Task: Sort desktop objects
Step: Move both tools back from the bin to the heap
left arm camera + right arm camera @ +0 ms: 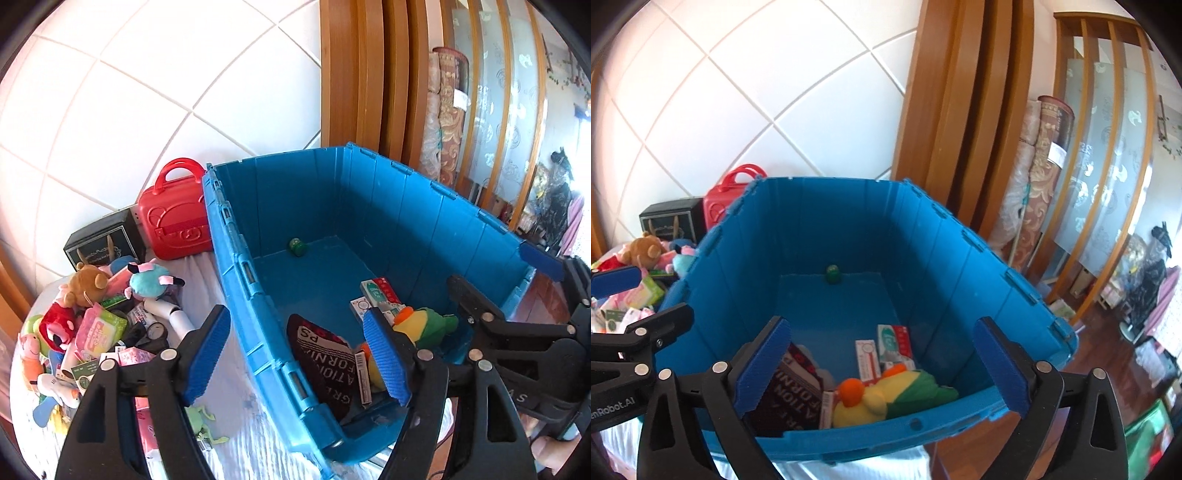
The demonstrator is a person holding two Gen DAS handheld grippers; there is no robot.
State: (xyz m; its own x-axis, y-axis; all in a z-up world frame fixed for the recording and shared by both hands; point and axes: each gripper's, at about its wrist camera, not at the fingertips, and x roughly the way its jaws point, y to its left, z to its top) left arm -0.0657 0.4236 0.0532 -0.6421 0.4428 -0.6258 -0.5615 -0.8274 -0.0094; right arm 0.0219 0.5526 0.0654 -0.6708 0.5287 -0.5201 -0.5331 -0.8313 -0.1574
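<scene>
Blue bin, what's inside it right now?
The blue bin holds a yellow-green plush, a dark printed pouch, small boxes and a green ball. Whatever lies beneath the plush is hidden.

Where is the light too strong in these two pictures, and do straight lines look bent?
Left wrist view: the white tiled wall is overexposed at upper left, its grout lines bow. Right wrist view: the same wall glares pinkish-white, the brown wooden door frame curves, yet the blue plastic bin stays sharp.

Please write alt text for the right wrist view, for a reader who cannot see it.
The open right gripper hangs above a large blue plastic crate holding a yellow-green plush toy with orange parts, small cartons, dark printed fabric and a small green object. The left gripper shows at the left edge.
</scene>
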